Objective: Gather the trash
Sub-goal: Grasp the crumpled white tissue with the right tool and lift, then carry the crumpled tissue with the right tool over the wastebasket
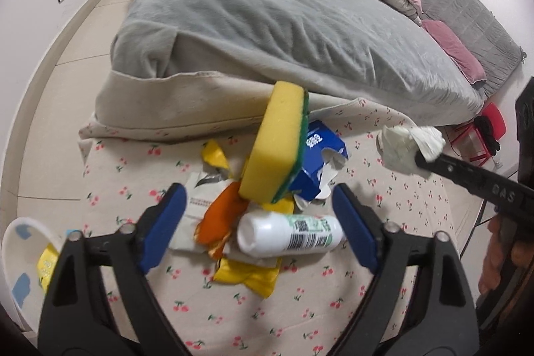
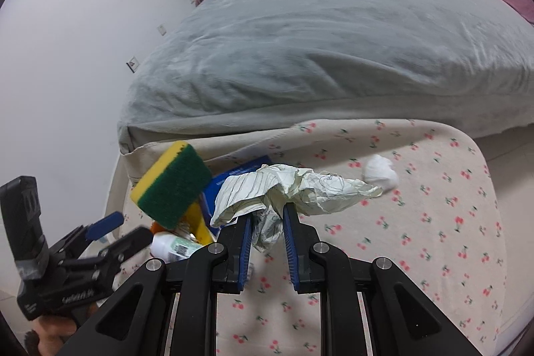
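Left gripper [image 1: 257, 219]: my jaws stand apart around the white bottle [image 1: 290, 234], pads not touching it
Trash pile: I see the bottle lying on wrappers, yellow sponge [image 1: 275, 144] propped just beyond
Right gripper [image 2: 267, 234]: clenched on crumpled paper [image 2: 293, 186]
Tissue wad [image 2: 380, 171]: on cherry-print cloth [image 2: 434, 222], right of the paper

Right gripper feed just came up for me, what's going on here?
A person is clearing litter off a cherry-print mat beside the bed. The right gripper is shut on a crumpled paper. The left gripper hangs open over the pile, its jaws either side of a white bottle, not gripping it. A sponge leans on the heap, and a white tissue wad lies apart.
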Motion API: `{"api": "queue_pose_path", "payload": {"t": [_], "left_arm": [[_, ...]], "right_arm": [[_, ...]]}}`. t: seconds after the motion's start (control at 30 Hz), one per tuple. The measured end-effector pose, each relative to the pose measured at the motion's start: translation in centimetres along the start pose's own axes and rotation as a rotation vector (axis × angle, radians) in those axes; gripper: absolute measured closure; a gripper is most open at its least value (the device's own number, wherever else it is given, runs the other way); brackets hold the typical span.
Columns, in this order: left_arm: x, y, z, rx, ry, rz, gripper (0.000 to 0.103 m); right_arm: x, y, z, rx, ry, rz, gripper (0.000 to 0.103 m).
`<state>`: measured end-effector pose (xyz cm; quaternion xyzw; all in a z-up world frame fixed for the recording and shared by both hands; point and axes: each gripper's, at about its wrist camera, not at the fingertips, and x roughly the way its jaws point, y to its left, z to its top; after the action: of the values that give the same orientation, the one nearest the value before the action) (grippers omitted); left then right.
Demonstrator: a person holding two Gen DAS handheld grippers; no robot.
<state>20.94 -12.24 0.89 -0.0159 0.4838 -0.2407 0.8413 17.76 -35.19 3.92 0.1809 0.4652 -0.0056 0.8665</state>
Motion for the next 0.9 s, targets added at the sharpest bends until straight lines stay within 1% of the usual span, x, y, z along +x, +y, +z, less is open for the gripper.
{"api": "queue_pose_path", "payload": {"t": [0.07, 0.13, 0.2, 0.27, 0.33, 0.37, 0.4, 0.5, 0.57, 0.7, 0.9], "left_arm": [[0.0, 0.1, 0.0, -0.002, -0.023, -0.015, 0.029], [0.1, 0.2, 0.0, -0.002, -0.045, -0.033, 0.033], [0.3, 0.2, 0.0, -0.005, -0.058, -0.053, 0.040], [0.4, 0.3, 0.0, -0.010, -0.056, -0.081, 0.042], [0.5, 0.3, 0.1, -0.018, -0.051, -0.115, 0.055], [0.4, 0.3, 0.0, -0.019, -0.049, -0.120, 0.067], [0.3, 0.3, 0.1, -0.017, -0.049, -0.125, 0.069], [-0.4, 0.1, 0.1, -0.006, -0.067, -0.127, 0.071], [-1.2, 0.2, 0.1, -0.012, -0.074, -0.145, 0.072], [-2.9, 0.5, 0.0, -0.018, -0.102, -0.151, 0.072], [-5.3, 1.9, -0.6, -0.033, -0.128, -0.158, 0.072]], "right_arm": [[-0.3, -0.7, -0.2, 0.015, 0.005, -0.005, 0.084], [-0.8, -1.3, -0.4, 0.027, 0.007, -0.004, 0.084], [-1.1, -1.6, -0.5, 0.042, 0.006, -0.003, 0.084], [-1.3, -1.6, -0.5, 0.051, 0.004, 0.002, 0.084], [-1.5, -1.6, -0.6, 0.060, 0.002, 0.012, 0.084], [-1.6, -1.5, -0.6, 0.062, 0.000, 0.017, 0.084], [-1.6, -1.4, -0.6, 0.063, -0.003, 0.020, 0.084], [-1.9, -1.1, -0.7, 0.065, -0.013, 0.030, 0.084], [-2.2, -0.8, -0.7, 0.066, -0.021, 0.034, 0.084], [-2.8, 0.0, -0.7, 0.049, -0.041, 0.043, 0.084], [-3.3, 1.2, -1.0, 0.021, -0.052, 0.061, 0.084]]}}
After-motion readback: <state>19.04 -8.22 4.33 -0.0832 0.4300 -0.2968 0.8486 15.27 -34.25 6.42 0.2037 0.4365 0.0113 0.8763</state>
